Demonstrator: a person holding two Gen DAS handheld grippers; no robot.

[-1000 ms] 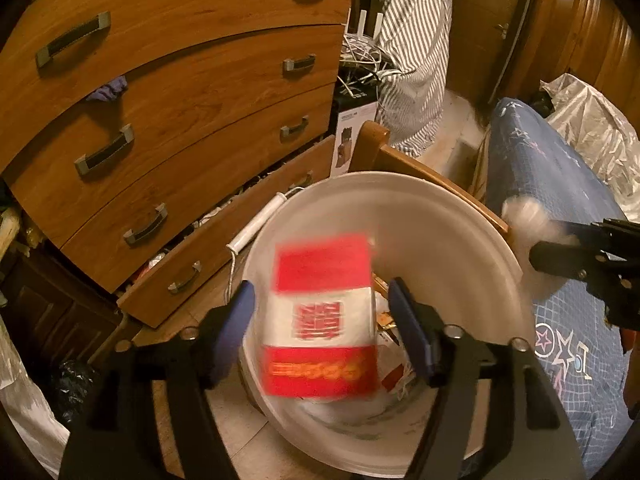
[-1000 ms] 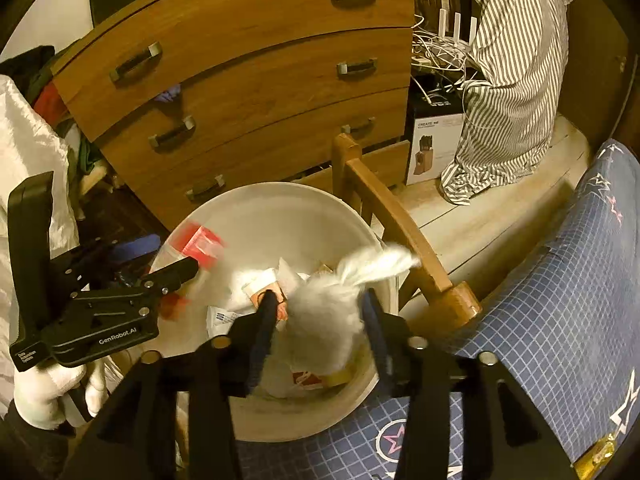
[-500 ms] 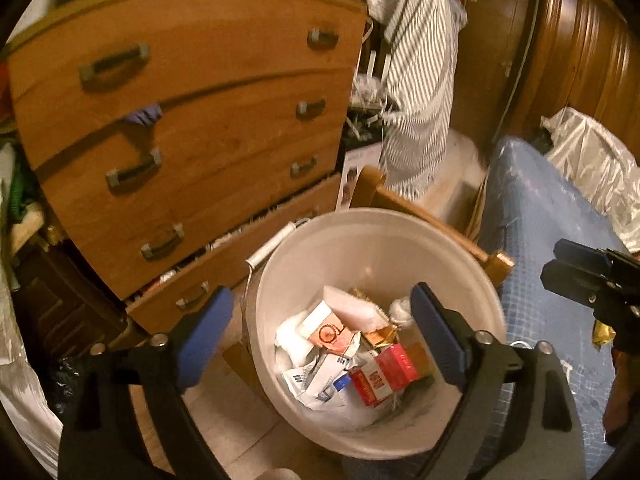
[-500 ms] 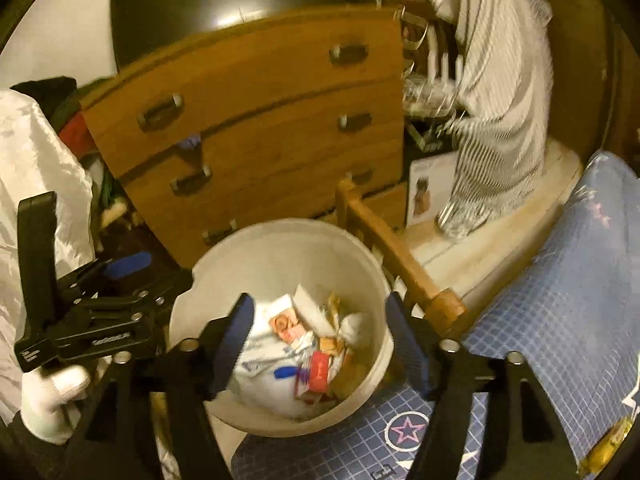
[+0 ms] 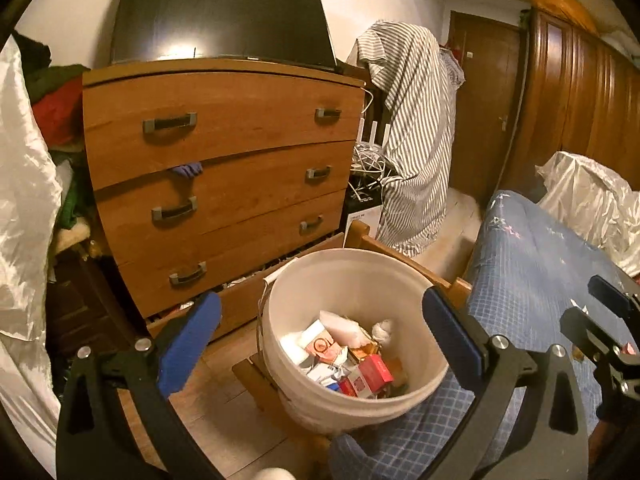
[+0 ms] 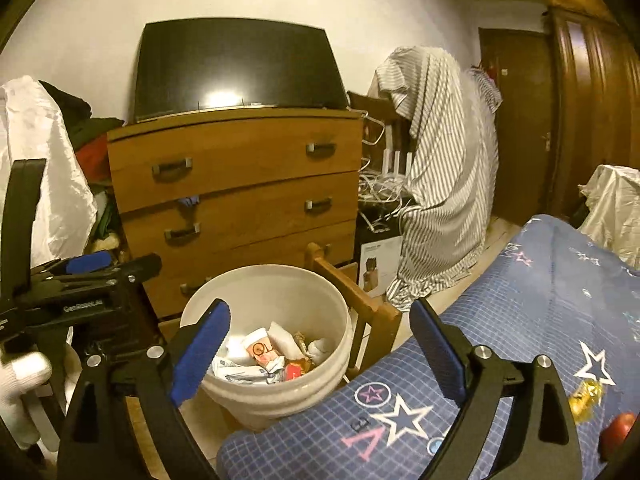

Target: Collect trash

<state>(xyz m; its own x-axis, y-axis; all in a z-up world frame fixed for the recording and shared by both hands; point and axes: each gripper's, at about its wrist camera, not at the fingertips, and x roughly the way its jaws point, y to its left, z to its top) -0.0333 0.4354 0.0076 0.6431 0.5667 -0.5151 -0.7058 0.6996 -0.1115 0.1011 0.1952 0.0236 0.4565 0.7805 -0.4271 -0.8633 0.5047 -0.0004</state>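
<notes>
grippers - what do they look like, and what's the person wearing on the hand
Both the left gripper and the right gripper are black frames with silver screws and two fingers faced with blue pads. The left one's body bears small white lettering in the right wrist view. The hand wears a white knitted glove.

Empty R tongs (image 6: 320, 346) over trash bucket (image 6: 340, 364)
</notes>
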